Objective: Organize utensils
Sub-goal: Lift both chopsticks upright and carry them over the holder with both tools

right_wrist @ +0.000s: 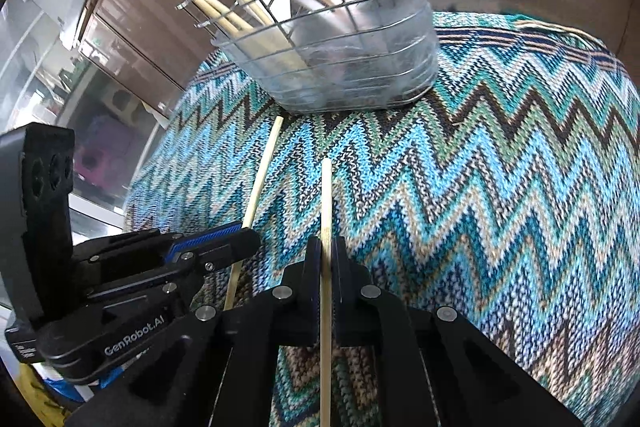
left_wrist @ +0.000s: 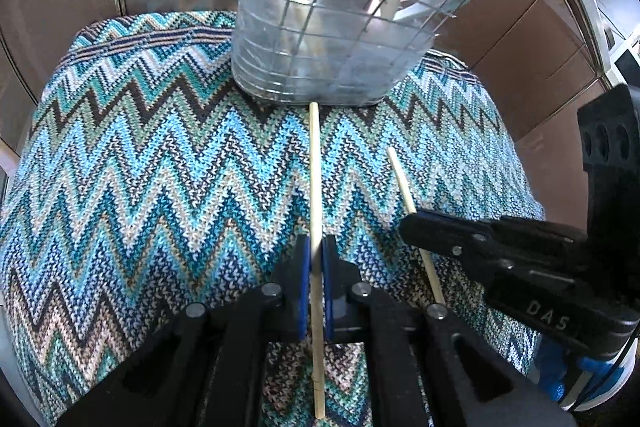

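Basket (left_wrist: 332,67) with spoons, chopsticks ahead on zigzag cloth (left_wrist: 160,167); path unobstructed.

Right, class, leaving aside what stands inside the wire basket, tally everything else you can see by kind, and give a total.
Wire basket: 1
Zigzag cloth: 1
Chopsticks: 2
Grippers: 2, the left gripper and the right gripper, each shut on one chopstick
Total: 6
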The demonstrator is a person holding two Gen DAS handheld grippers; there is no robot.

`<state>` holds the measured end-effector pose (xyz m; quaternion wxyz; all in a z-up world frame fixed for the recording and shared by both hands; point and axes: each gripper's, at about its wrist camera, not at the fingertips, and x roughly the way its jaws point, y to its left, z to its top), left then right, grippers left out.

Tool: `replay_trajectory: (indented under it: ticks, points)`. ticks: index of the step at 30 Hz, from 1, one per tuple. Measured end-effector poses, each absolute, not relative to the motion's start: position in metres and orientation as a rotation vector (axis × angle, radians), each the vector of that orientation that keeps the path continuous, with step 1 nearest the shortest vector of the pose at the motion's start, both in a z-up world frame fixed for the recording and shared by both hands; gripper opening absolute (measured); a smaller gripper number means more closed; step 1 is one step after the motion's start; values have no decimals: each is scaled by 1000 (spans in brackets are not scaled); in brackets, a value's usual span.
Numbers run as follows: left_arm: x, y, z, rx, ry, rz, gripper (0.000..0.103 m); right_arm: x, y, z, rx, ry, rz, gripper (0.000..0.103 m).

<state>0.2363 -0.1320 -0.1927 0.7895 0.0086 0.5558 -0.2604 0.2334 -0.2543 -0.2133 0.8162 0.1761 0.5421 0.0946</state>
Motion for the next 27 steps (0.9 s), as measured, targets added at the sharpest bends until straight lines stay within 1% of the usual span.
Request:
replay_trajectory:
  ticks: [11, 16, 27]
  points:
    - [195, -133, -155, 88, 1039, -535, 5, 186, -277, -182, 434, 1065, 200, 5]
    - [176, -136, -138, 112, 962, -518, 5, 157, -291, -163, 429, 1026, 189, 5]
    - [129, -134, -103, 157, 813, -477, 5, 119, -287, -135, 384, 957, 170, 5]
